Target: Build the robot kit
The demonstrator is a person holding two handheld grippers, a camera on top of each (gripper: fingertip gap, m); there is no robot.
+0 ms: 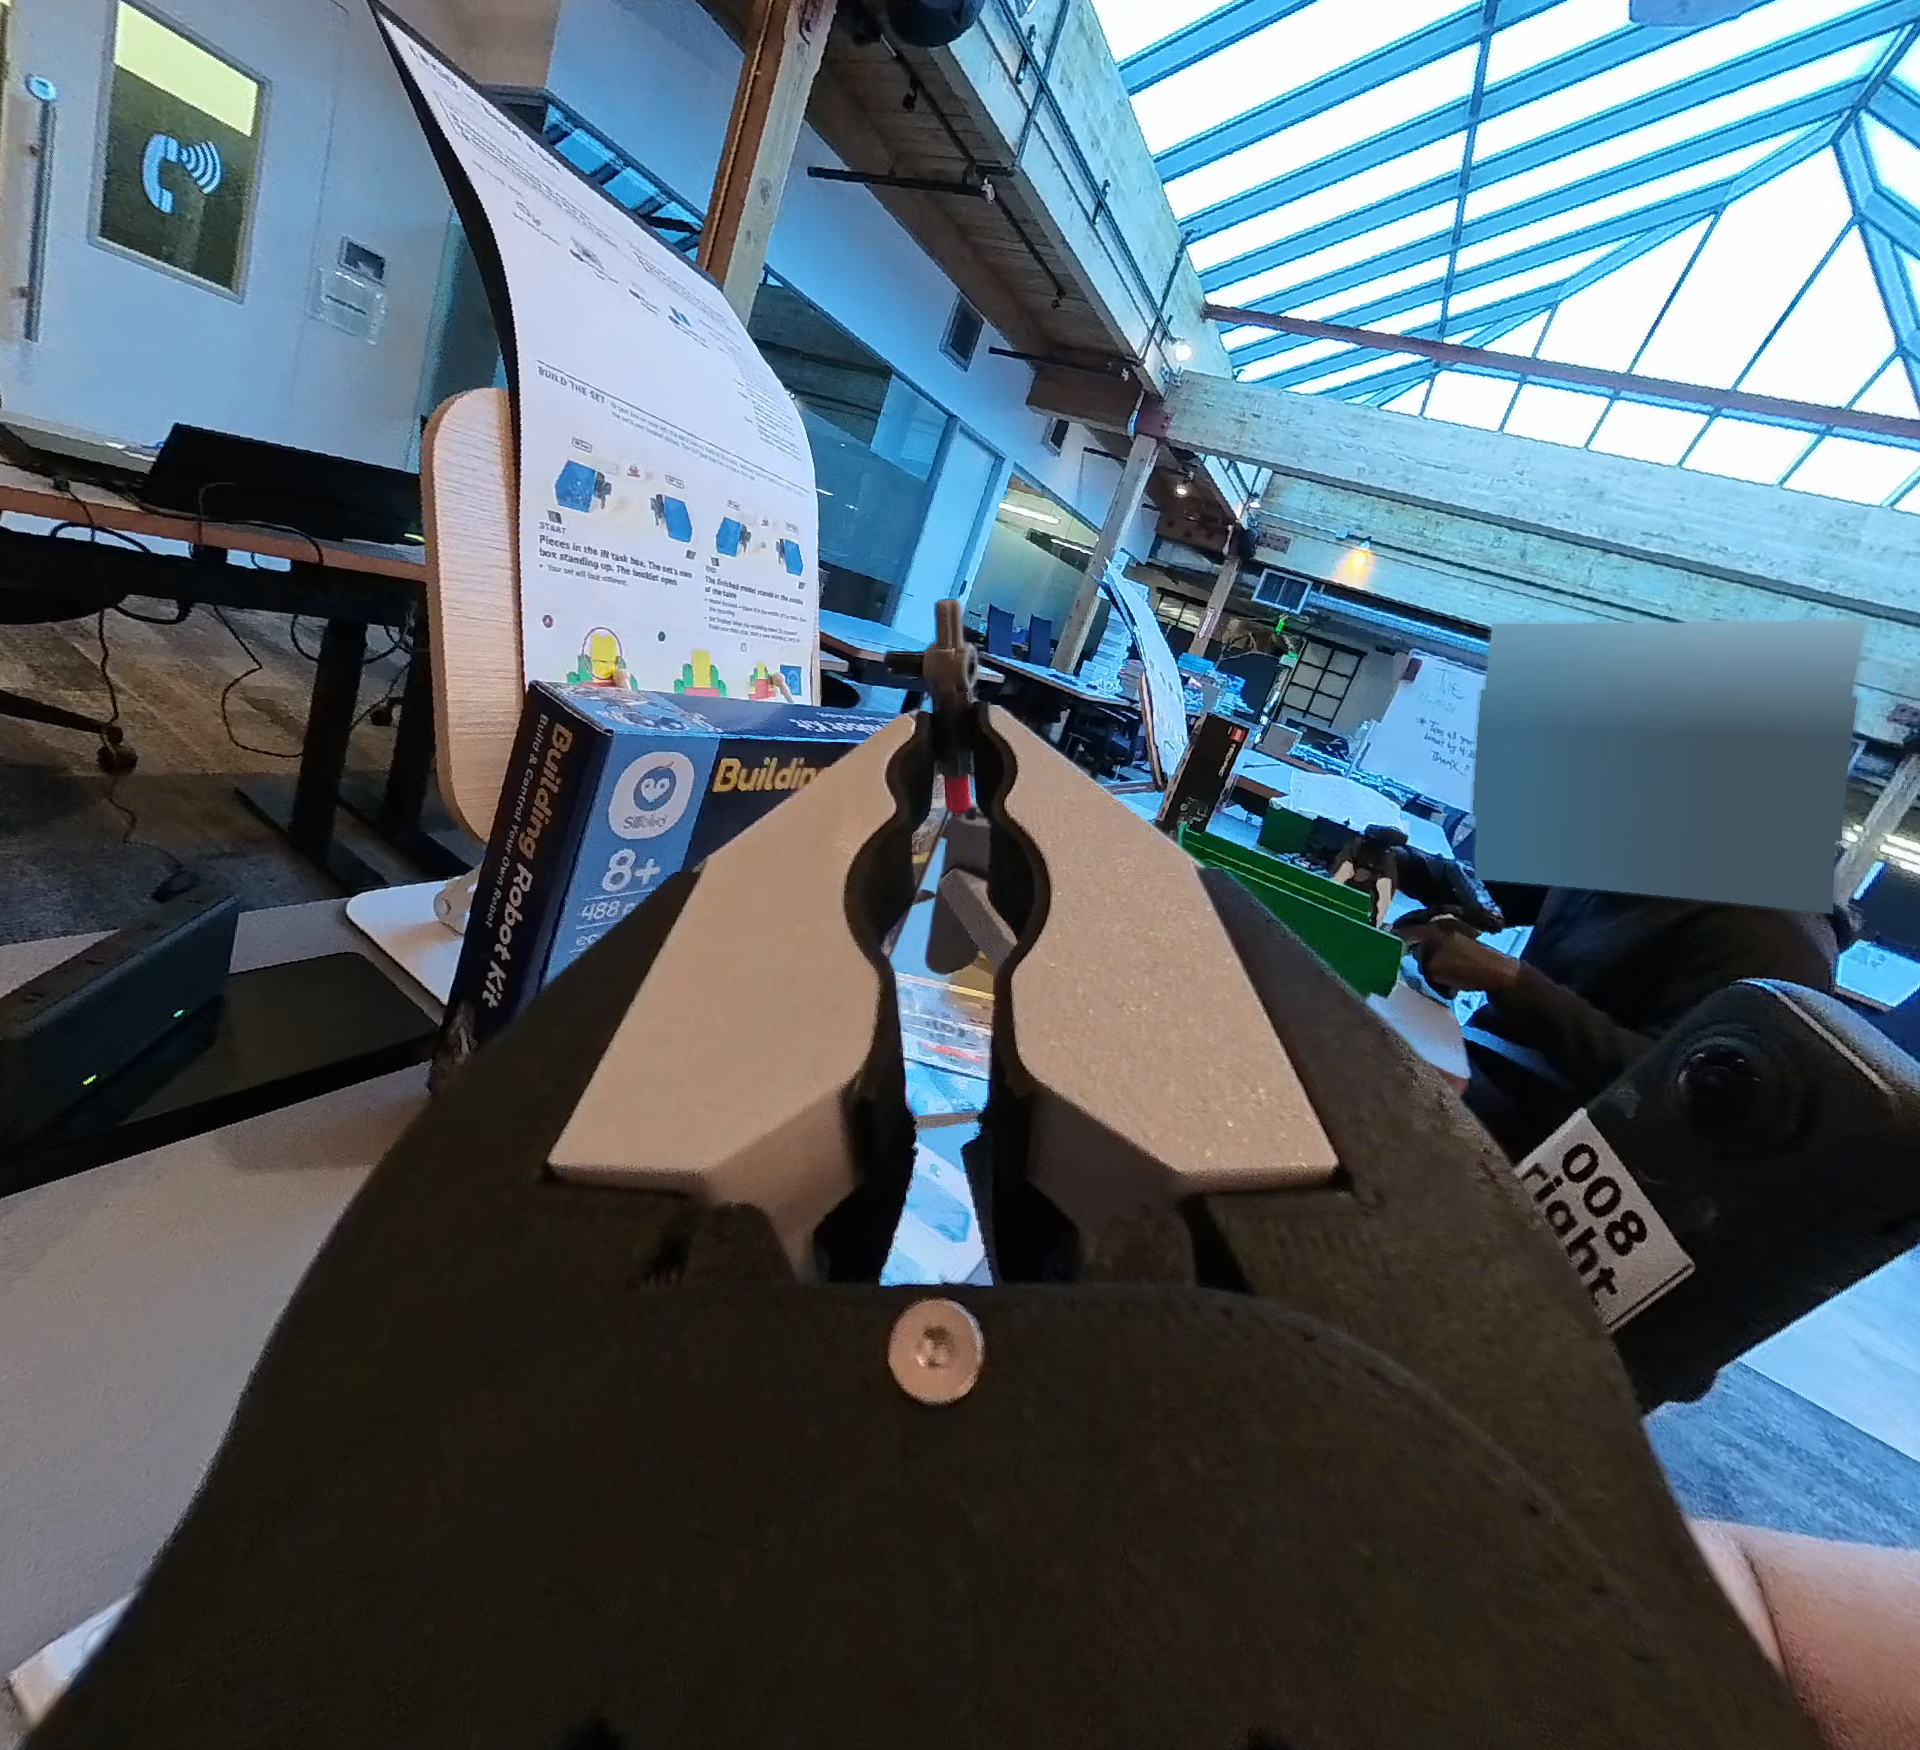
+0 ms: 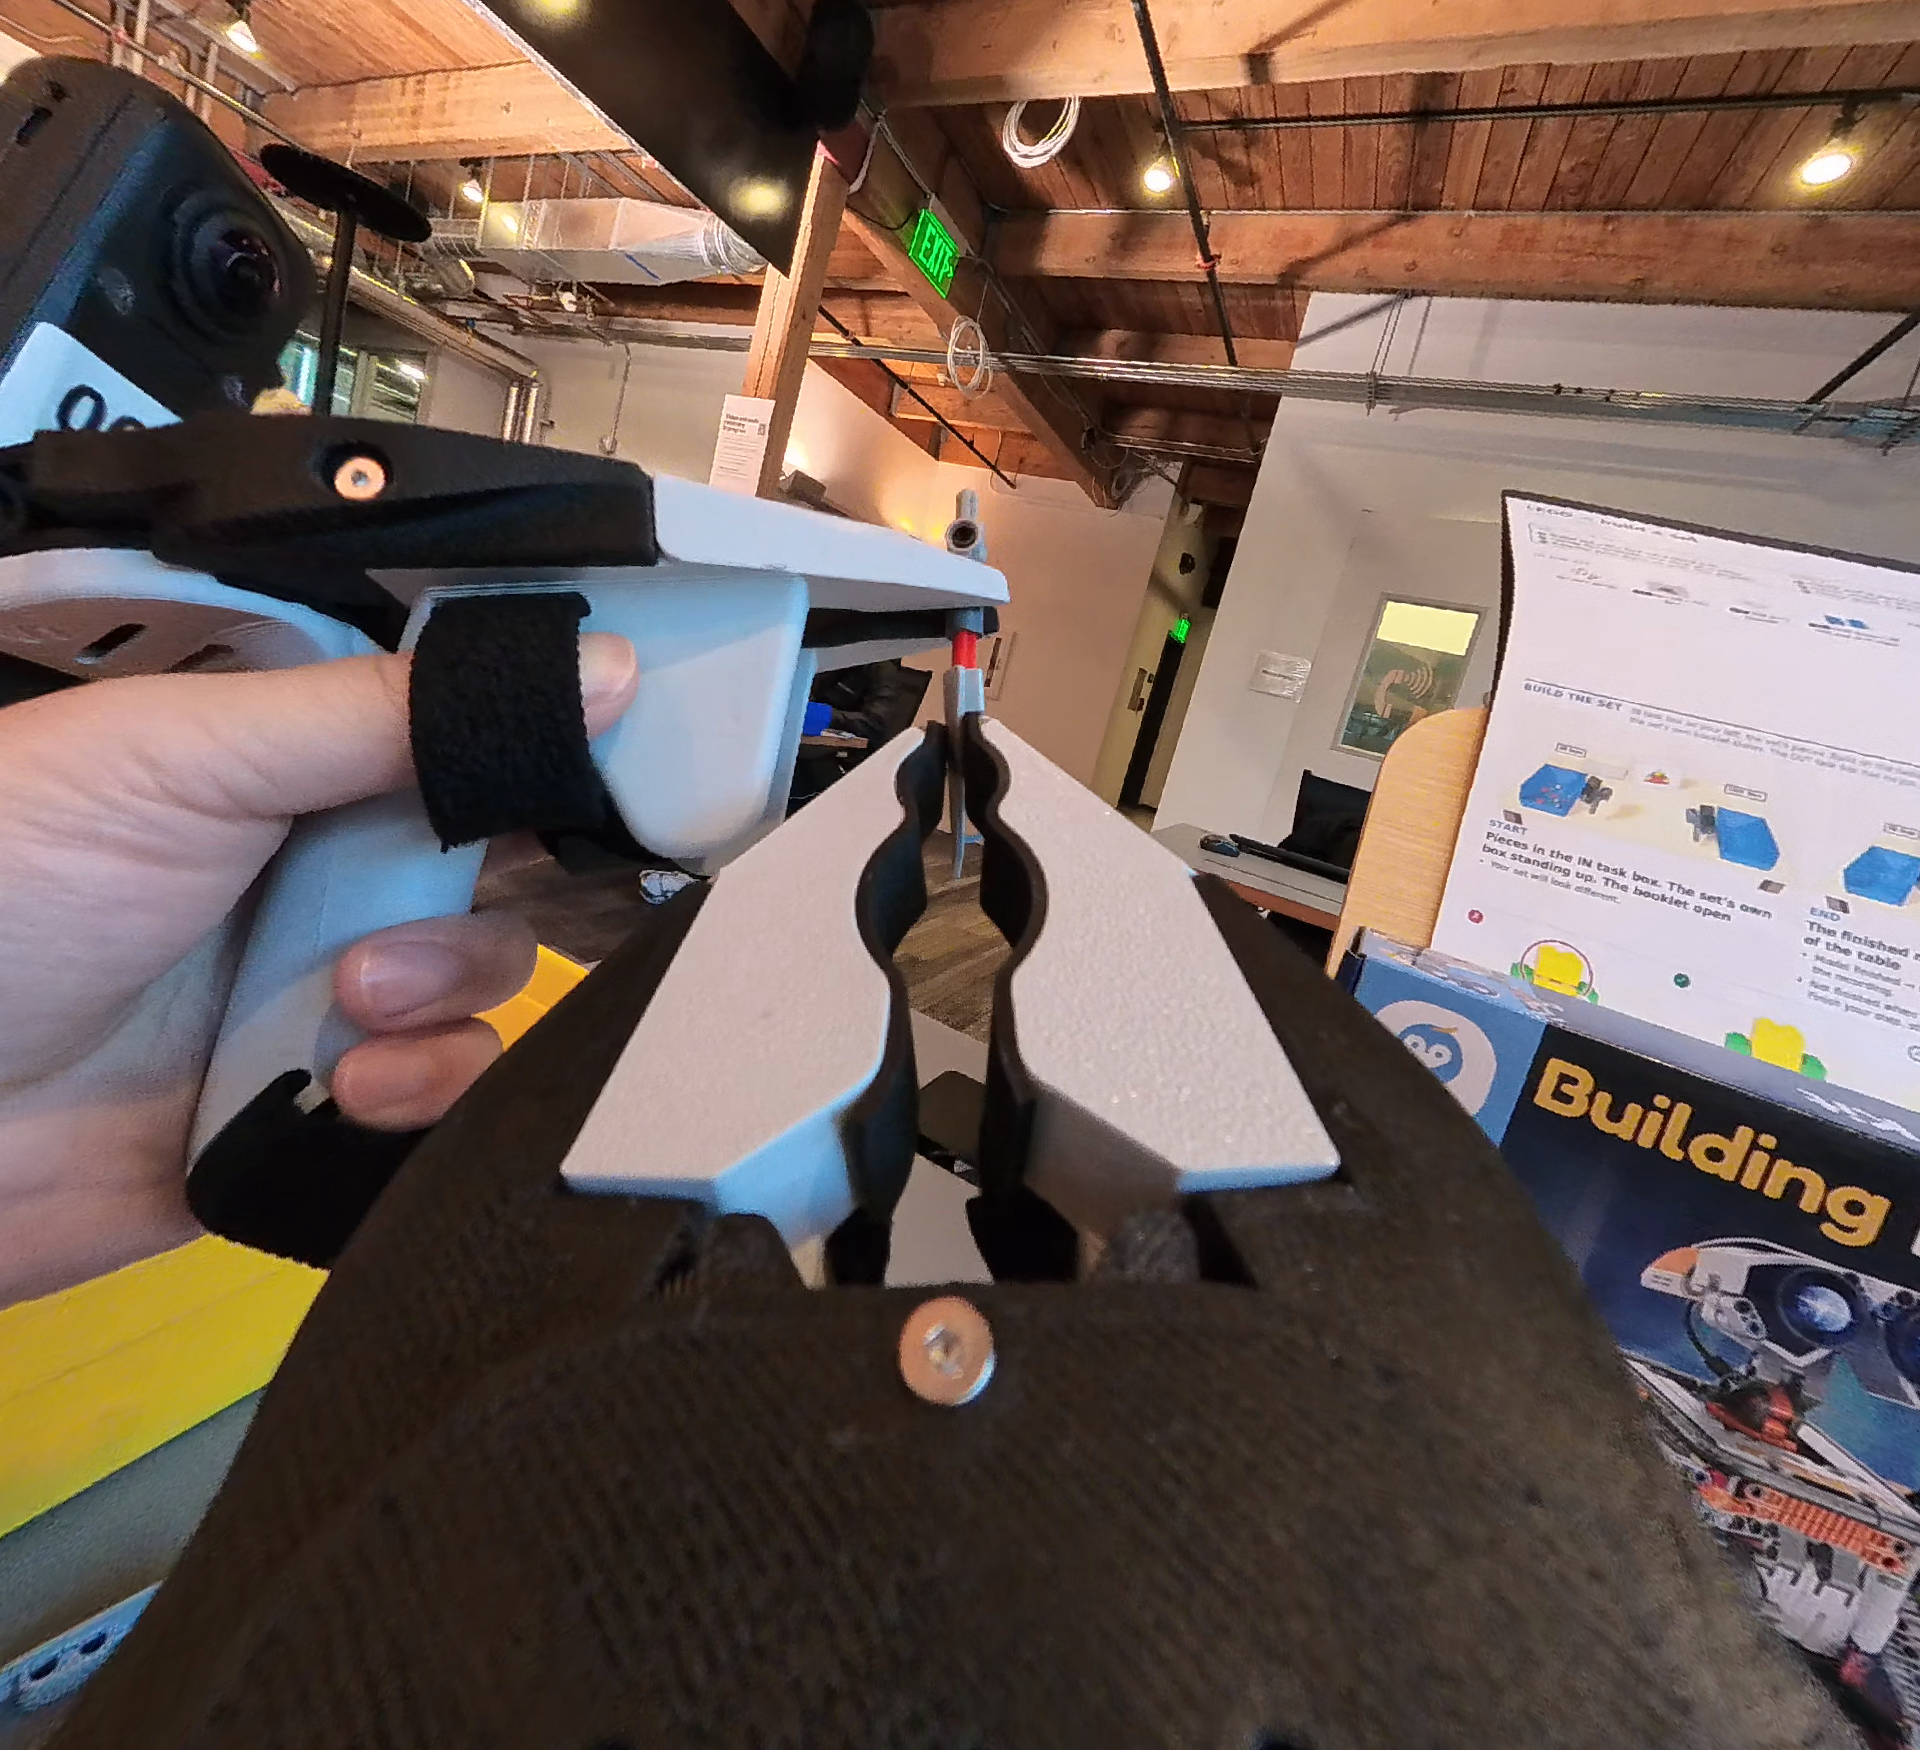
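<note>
The black body of my left gripper (image 1: pixel 951 734) fills the near view. Its grey fingers are drawn almost together, pinching a small grey-and-red pin assembly (image 1: pixel 948 661) right at their tips. A grey connector stands up past the jaws and a red axle (image 1: pixel 961 788) shows in the gap just behind them.

In the right wrist view my right gripper (image 2: pixel 961 739) is closed to the same narrow slit. It clamps a thin grey strip hanging below that red axle, while the left gripper crosses in side-on just above the jaws, held in a hand (image 2: pixel 208 869). I judge both holds to be tip-only and slim, so keeping the two sets of fingers square to the axle matters. How deep the strip sits in the right jaws, I cannot quite tell.

Left of the left jaws stands a blue robot kit box (image 1: pixel 623 827). A curled instruction sheet (image 1: pixel 644 412) leans on a wooden stand (image 1: pixel 468 620) behind it. To the right of those jaws lies a green bin (image 1: pixel 1288 890), and below-left of the right jaws a yellow bin (image 2: pixel 125 1368).
</note>
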